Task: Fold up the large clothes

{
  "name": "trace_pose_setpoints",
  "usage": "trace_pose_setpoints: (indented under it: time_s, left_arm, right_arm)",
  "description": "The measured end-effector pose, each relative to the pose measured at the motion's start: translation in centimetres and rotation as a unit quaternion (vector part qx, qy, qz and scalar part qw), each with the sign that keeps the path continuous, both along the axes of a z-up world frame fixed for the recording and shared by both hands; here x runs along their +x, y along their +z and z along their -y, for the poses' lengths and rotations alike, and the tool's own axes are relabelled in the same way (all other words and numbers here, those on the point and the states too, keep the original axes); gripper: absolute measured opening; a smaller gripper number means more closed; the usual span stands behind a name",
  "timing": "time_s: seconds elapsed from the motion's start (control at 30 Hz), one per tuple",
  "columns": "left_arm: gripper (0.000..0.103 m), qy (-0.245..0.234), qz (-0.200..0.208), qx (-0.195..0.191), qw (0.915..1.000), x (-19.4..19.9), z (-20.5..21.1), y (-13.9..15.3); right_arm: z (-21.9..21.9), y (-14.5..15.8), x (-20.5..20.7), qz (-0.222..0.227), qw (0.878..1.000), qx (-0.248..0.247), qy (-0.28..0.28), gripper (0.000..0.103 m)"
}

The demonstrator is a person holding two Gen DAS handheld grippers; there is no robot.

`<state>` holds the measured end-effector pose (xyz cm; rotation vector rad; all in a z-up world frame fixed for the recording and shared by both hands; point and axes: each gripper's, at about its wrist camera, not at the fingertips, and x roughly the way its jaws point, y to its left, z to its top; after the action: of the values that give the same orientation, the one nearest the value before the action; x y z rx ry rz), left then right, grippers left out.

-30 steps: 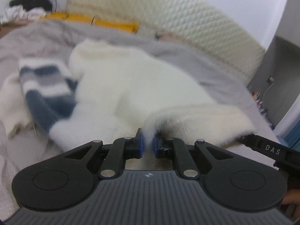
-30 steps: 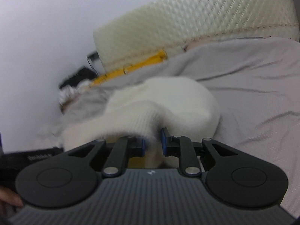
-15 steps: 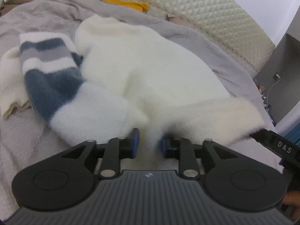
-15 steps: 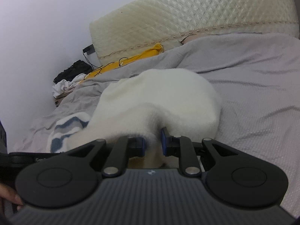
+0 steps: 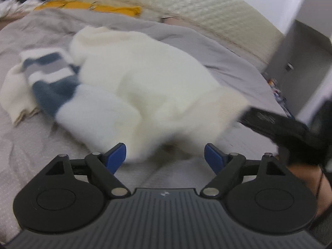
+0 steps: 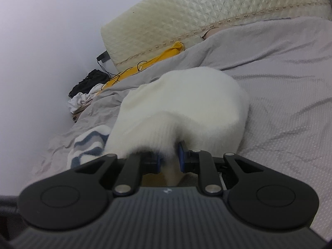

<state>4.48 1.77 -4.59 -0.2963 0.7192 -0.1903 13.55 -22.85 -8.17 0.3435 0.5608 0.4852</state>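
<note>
A fluffy white sweater [image 5: 145, 78] lay heaped on the grey bedsheet [image 6: 290, 103] as the left gripper [image 5: 165, 155] stood with jaws just spread wide, its hem released, apparently to let the fold settle. The right gripper [image 6: 168, 155] was clenched on the ribbed hem, pinning that corner. A blue-striped knit sleeve [image 5: 51, 76] lay beside it.

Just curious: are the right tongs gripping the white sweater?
Yes, the right tongs are pinched shut on the white sweater.

Fluffy white sweater [image 5: 145, 83] bunched on bed
</note>
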Motion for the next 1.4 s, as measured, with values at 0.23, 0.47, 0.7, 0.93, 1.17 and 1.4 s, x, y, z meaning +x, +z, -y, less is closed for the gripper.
trace_pose_setpoints:
  time_s: [0.23, 0.47, 0.7, 0.93, 1.17, 1.4]
  left_arm:
    - [0.086, -0.069, 0.077, 0.103, 0.9894, -0.7, 5.4, 0.7]
    - [0.086, -0.009, 0.163, 0.279, 0.9462, 0.6, 10.9, -0.5]
    - [0.088, 0.151, 0.152, 0.253, 0.9434, 2.7, 7.7, -0.5]
    - [0.088, 0.212, 0.177, 0.208, 0.9385, 0.7, 4.8, 1.5]
    - [0.088, 0.195, 0.150, 0.166, 0.9550, -0.4, 3.6, 1.5]
    - [0.088, 0.159, 0.102, 0.150, 0.9705, 1.6, 4.0, -0.8]
  right_arm:
    - [0.2, 0.1, 0.8, -0.016, 1.000, 0.014, 0.007, 0.021]
    - [2.0, -0.4, 1.3, -0.054, 0.994, 0.090, -0.001, 0.021]
    - [1.9, -0.2, 1.1, -0.039, 0.994, 0.093, -0.029, 0.021]
    - [-0.5, -1.0, 0.7, -0.006, 0.998, -0.004, -0.060, 0.043]
    - [-2.6, -0.8, 0.6, 0.057, 0.987, -0.114, -0.093, 0.043]
    - [-1.4, 1.6, -0.8, 0.143, 0.978, -0.077, -0.133, 0.042]
